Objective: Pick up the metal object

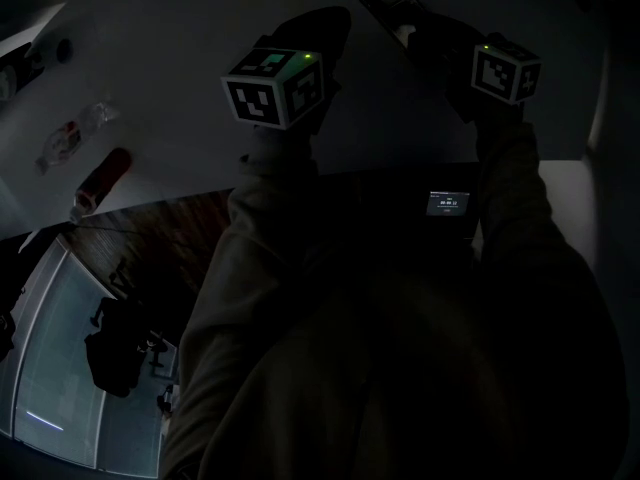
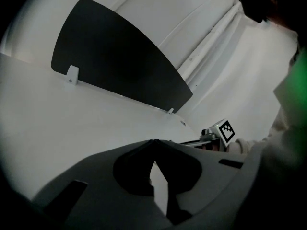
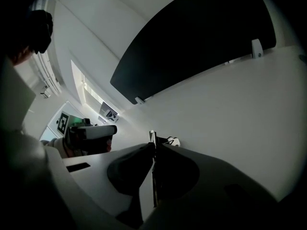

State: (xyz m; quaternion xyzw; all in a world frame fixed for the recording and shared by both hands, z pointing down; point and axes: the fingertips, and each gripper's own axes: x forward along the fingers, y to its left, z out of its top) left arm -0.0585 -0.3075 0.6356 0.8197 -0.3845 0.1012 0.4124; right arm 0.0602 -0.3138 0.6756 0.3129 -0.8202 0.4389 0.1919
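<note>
In the right gripper view a thin flat metal object [image 3: 152,137] stands edge-on between the jaws of my right gripper [image 3: 153,150], its tip poking just past them. The jaws are shut on it, above the white table [image 3: 230,109]. A small pale piece [image 3: 171,140] shows just beyond the tip; I cannot tell what it is. My left gripper [image 2: 153,143] has its tips together with nothing between them. In the dim head view both marker cubes, left [image 1: 275,88] and right [image 1: 505,71], are held side by side over the table.
A black divider panel [image 2: 120,61] stands along the table's far edge. At the table's left lie a red thing [image 1: 105,173] and a clear plastic item [image 1: 75,133]. Dark wood floor [image 1: 150,233] lies below the table edge. A small lit screen [image 1: 448,203] glows near my body.
</note>
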